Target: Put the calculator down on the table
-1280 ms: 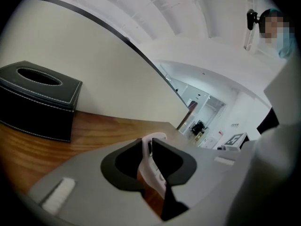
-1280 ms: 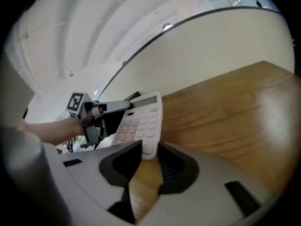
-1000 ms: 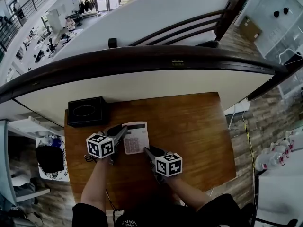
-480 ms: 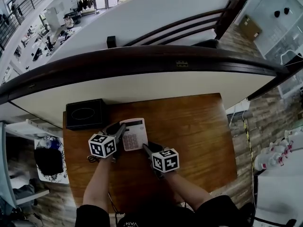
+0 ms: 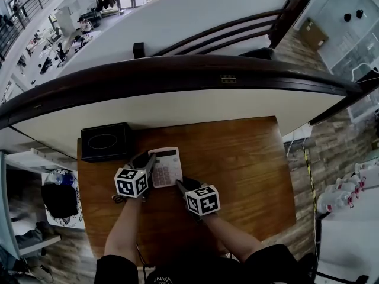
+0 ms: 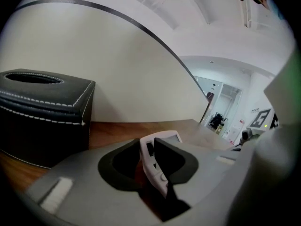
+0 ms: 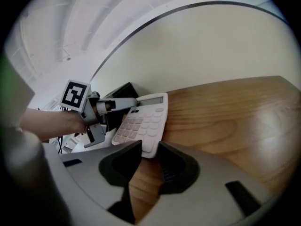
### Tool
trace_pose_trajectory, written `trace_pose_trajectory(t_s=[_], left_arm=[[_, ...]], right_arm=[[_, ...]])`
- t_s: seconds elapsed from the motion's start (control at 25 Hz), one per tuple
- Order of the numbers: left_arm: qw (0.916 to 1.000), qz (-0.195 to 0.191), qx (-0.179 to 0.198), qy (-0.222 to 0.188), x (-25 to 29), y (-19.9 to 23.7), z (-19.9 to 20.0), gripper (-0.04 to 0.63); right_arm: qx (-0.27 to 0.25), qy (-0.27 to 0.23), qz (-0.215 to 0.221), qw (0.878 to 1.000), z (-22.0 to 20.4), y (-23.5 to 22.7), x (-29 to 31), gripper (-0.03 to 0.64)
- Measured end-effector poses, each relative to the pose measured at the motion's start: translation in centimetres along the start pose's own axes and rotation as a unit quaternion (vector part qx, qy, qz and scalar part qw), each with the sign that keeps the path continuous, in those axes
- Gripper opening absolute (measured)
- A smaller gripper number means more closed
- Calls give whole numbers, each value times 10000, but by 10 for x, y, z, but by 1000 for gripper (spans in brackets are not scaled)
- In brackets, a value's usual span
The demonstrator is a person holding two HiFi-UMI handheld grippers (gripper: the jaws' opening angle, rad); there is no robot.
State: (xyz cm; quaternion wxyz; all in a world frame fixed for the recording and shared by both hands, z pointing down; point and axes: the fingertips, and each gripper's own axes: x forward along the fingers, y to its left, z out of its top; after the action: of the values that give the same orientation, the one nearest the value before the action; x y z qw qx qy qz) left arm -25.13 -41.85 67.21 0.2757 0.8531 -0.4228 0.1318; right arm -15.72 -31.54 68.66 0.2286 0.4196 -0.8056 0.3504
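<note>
The calculator (image 5: 166, 165) is being gripped by its left edge in the left gripper (image 5: 147, 160), just right of the tissue box (image 5: 105, 141). Farther from the box, the right gripper (image 5: 179, 184) is being held narrowly parted and empty. The calculator is best lowered flat onto the table (image 5: 249, 158) before being released.

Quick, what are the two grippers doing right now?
Left gripper: closed on the calculator's edge.
Right gripper: open, holding nothing.

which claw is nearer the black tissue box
Left. The left claw sits just beside the tissue box, gripping the calculator by its left edge; the right claw is farther, open at the calculator's near edge.
</note>
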Motion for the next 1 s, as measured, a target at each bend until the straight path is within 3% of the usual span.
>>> trace_pose_trajectory(t_s=[0.16,0.32,0.6,1.0], left_arm=[[9999,132,61,21,0,1,0,91],[9997,240,-89,5,-1,5,-1,91],[9983,453,-354,-8,-13,5,-5,152],[9959,733,-481,-226,-50,-10,-8,155]], right_arm=[[-42,14,69,10000,-1,3,-1,114],[11,-26,90,10000,1,1,-1,114],[67,-48,111,9999,-1,-3,-12,114],[-30,-153,239,9996,1,0,-37,112]])
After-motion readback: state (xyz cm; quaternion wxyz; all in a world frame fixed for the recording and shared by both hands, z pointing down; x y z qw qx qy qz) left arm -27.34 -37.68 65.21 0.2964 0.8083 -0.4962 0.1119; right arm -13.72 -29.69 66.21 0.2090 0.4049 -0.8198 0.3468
